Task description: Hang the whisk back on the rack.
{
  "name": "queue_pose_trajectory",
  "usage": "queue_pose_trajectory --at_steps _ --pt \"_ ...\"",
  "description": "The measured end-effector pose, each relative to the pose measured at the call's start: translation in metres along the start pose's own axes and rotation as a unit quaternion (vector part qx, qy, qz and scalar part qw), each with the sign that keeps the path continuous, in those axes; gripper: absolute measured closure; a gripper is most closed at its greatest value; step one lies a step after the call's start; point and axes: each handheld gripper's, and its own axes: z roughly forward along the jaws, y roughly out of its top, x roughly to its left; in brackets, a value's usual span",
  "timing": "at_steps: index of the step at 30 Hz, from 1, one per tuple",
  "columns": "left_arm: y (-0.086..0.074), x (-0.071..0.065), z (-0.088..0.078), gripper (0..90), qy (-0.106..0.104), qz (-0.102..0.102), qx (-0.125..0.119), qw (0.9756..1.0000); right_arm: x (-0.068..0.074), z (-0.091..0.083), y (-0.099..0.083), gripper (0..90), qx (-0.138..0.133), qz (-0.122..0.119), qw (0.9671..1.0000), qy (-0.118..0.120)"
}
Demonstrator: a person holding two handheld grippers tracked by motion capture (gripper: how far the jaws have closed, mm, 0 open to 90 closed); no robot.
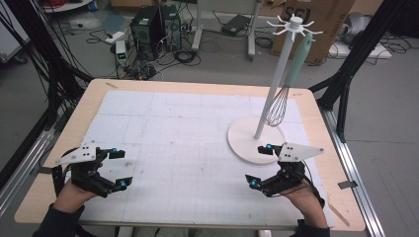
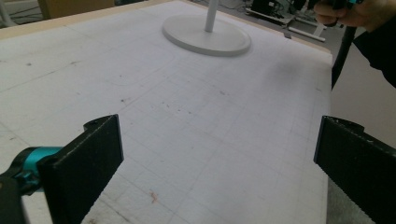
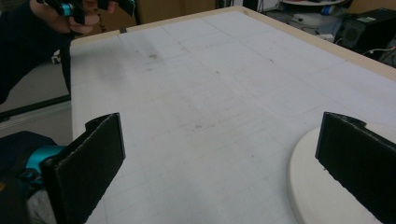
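Both grippers' fingers (image 1: 121,169) gape empty near the white stand (image 1: 256,138) holding a whisk (image 1: 278,106).

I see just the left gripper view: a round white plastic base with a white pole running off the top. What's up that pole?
Observer: A steel wire whisk with a mint-green handle hangs from a white spoked hook ring at the pole's top.
Operator: Is the other hand's tool gripping anything?
Observer: No. The right gripper has its jaws apart with nothing between them, just beside the round white base.
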Motion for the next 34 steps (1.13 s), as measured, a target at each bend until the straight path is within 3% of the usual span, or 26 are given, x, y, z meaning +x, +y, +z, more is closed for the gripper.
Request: queue_pose_trajectory --at_steps 6,12,19,34 --pt "-0.001 -0.001 0.002 1.9 0.008 0.005 0.003 0.9999 0.0 0.001 -0.018 0.5 -0.003 0.012 0.9998 -0.015" --pt "-0.002 -0.001 0.004 1.9 0.011 0.012 0.001 0.9999 0.0 0.007 -0.034 0.5 0.007 0.024 0.9996 -0.011" --pt "-0.005 -0.002 0.008 1.9 0.018 0.021 0.008 0.9996 0.001 0.007 -0.038 0.5 0.015 0.027 0.9994 -0.018" --pt "-0.01 -0.003 0.016 1.9 0.016 0.02 0.022 0.9994 0.0 0.003 -0.046 0.5 0.021 0.035 0.9988 -0.028"
